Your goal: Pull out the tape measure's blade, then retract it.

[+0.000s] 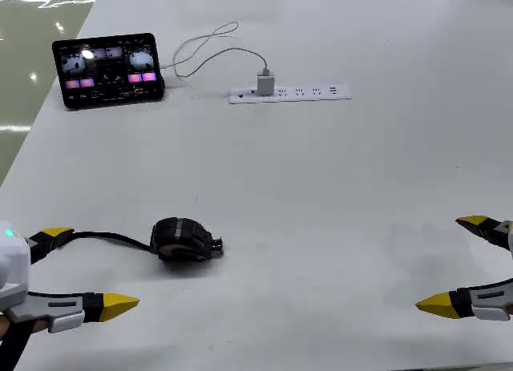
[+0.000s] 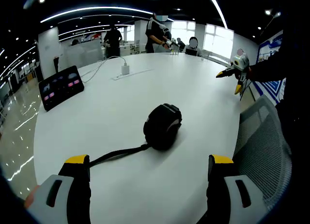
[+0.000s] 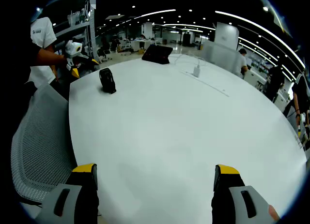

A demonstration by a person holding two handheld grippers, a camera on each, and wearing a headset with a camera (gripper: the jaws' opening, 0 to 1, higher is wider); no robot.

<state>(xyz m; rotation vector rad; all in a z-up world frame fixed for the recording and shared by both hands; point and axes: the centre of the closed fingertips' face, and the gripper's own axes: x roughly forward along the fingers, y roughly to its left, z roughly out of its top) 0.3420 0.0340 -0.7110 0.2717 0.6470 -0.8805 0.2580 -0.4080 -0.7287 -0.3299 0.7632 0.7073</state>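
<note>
I'm looking at a plain white desk [image 1: 321, 195]. A black tape measure [image 1: 183, 239] lies on it close to the near edge, left of the middle, with its black strap [image 1: 104, 239] trailing left across the surface. A lit tablet [image 1: 108, 69] stands propped near the far left corner. Toward the far edge lies a white power strip [image 1: 290, 92] with a charger [image 1: 265, 84] plugged in, its cable [image 1: 204, 50] looping toward the tablet.

We look down on the white tabletop [image 1: 321, 187] from overhead. Both gripper views skim it low from opposite sides, sharing the black round tape measure [image 2: 162, 126].
</note>
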